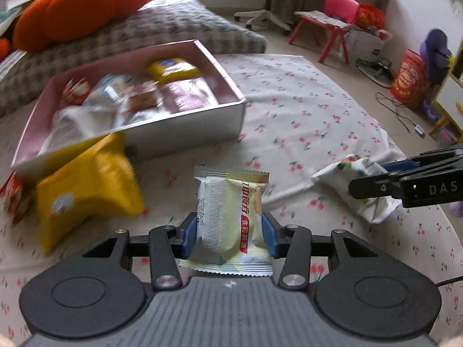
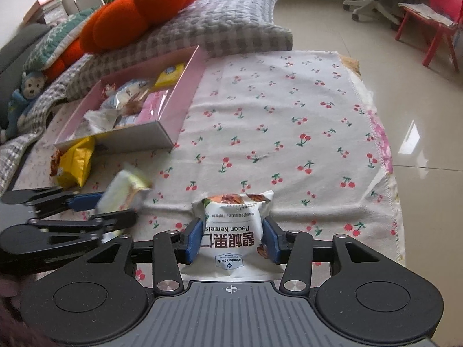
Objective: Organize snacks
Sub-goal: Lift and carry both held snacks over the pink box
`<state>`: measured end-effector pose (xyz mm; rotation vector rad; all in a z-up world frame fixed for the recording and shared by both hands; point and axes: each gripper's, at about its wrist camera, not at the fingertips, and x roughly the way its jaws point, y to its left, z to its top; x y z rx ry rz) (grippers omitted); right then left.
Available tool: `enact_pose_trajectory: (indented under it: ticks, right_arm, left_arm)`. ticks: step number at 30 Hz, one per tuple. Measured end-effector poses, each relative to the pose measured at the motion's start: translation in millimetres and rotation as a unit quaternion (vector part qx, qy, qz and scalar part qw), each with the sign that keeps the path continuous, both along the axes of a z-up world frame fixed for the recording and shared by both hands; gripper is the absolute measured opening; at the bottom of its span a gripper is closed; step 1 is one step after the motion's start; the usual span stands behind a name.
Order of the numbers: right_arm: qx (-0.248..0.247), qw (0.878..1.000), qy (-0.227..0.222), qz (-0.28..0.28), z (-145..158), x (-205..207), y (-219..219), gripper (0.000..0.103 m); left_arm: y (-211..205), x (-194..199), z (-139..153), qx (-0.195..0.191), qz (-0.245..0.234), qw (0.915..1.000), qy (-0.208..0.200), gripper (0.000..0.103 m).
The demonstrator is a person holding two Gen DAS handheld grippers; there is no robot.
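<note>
At the bottom centre of the left wrist view, the left tongs [image 1: 230, 235] grip a pale green snack packet [image 1: 231, 222] between their blue pads, which press on both of its sides. In the right wrist view, low in the middle, the right tongs [image 2: 234, 238] hold a white pecan packet [image 2: 235, 231]; the pads sit against its sides, though how firmly they press I cannot tell. Both packets are just above the cherry-print cloth [image 2: 289, 115] that covers the surface.

A little further out, left of centre, a yellow snack bag [image 1: 86, 190] leans against the near wall of a pink box [image 1: 185, 133], with a red wrapper [image 1: 14, 199] beside it at the left edge. The box lies toward the upper left of both views and already holds several packets, among them a small yellow one [image 1: 172, 69] at its far end.

Behind the box lies a checked grey cushion [image 2: 225, 26] with an orange plush pumpkin [image 2: 139, 8] on top. At the upper right, on the tiled floor, stands a pink child's chair [image 2: 434, 14].
</note>
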<state>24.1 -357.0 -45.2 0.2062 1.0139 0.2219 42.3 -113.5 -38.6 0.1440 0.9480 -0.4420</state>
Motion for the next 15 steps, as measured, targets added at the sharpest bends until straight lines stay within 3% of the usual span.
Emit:
enact_pose_trajectory:
  ticks: [4,8,15]
  right_arm:
    - [-0.014,1.0,-0.004,-0.003,-2,-3,10,0.057]
    - [-0.027,0.999,-0.023,-0.009,-3,-7,17,0.06]
    - [-0.09,0.996,-0.015,-0.012,-13,-7,38,0.06]
  left_arm:
    - [4,-6,-2,-0.022,-0.001,0.9997,-0.01,0.047]
    - [7,-7,-7,-0.043,-0.016,0.9987,-0.023,0.066]
    - [3,-16,-10,-0.021,-0.035,0.9976,-0.057,0.062]
